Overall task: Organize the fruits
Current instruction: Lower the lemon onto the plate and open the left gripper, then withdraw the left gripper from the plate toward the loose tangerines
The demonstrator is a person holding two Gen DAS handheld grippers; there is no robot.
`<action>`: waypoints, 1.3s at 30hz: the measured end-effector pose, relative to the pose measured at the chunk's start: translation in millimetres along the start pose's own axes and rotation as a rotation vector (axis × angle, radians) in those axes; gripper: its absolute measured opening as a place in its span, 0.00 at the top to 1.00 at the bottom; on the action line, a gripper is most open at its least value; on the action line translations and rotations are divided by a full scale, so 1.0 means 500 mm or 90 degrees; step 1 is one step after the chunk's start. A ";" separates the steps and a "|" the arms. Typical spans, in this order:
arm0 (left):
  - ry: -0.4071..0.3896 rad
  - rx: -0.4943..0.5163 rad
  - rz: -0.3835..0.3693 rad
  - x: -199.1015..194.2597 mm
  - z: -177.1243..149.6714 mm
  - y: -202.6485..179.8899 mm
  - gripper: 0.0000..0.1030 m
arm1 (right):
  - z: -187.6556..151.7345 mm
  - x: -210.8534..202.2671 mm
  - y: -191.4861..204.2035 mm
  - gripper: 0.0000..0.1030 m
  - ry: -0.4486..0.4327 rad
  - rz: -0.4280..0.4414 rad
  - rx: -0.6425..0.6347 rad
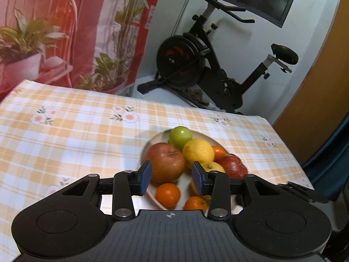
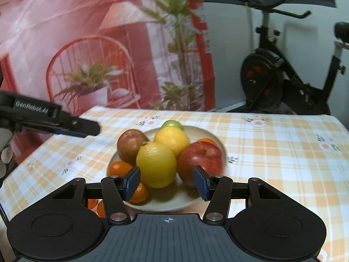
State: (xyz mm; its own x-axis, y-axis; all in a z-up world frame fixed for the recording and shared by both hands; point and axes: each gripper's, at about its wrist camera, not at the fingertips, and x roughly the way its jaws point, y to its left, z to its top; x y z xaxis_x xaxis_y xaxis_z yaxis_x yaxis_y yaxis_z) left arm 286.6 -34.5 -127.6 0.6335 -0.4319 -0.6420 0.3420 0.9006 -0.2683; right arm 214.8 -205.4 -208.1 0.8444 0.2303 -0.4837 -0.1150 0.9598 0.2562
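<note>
Lemon [image 2: 156, 164] ahead of right gripper [image 2: 166, 182] | firm, smooth, rolls; grip widest middle | both grippers' jaws parted, empty

Below me stands a table [image 2: 272, 135] under an orange-and-white checked cloth [image 1: 65, 135] printed with small flowers — the cloth covers the whole top. One pale plate [image 2: 209, 137] sits directly on it, heaped with fruit. Just beside the plate's near left rim, two small oranges [image 2: 99, 207] lie on the cloth itself — half hidden behind my right-hand tool.
</note>
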 end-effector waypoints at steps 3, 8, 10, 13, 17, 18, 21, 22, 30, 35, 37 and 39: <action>-0.011 0.013 0.022 -0.019 -0.006 0.004 0.59 | -0.015 -0.021 -0.012 0.51 -0.019 -0.011 0.012; -0.025 0.032 0.051 -0.040 -0.022 0.004 0.59 | -0.046 -0.053 -0.032 0.51 -0.047 -0.025 0.042; -0.030 0.034 0.063 -0.045 -0.029 0.003 0.59 | -0.056 -0.058 -0.038 0.51 -0.050 -0.033 0.052; -0.040 0.037 0.080 -0.053 -0.037 0.002 0.59 | -0.068 -0.059 -0.047 0.51 -0.050 -0.042 0.062; -0.054 0.045 0.100 -0.062 -0.044 -0.003 0.58 | -0.083 -0.053 -0.053 0.51 -0.045 -0.044 0.077; -0.057 0.047 0.105 -0.063 -0.045 -0.004 0.58 | -0.085 -0.051 -0.052 0.51 -0.044 -0.043 0.076; -0.064 0.062 0.127 -0.064 -0.050 -0.007 0.58 | -0.093 -0.048 -0.051 0.51 -0.042 -0.042 0.074; -0.064 0.066 0.134 -0.063 -0.052 -0.008 0.58 | -0.096 -0.046 -0.052 0.51 -0.041 -0.043 0.074; -0.069 0.063 0.163 -0.071 -0.057 -0.006 0.58 | -0.103 -0.042 -0.054 0.52 -0.033 -0.035 0.085; -0.068 0.058 0.180 -0.073 -0.070 -0.008 0.58 | -0.105 -0.032 -0.037 0.56 -0.017 -0.025 0.062; -0.065 0.055 0.179 -0.072 -0.077 -0.010 0.58 | -0.105 -0.030 -0.034 0.57 -0.014 -0.022 0.060; -0.061 0.054 0.181 -0.072 -0.082 -0.012 0.58 | -0.105 -0.030 -0.034 0.59 -0.013 -0.021 0.062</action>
State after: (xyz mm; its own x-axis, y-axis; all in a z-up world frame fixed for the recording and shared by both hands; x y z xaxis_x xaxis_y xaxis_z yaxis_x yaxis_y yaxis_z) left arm 233.1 -22.3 -132.2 0.7730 -0.1702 -0.6112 0.1963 0.9802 -0.0247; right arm 176.3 -216.8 -249.1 0.8572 0.1947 -0.4767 -0.0367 0.9465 0.3205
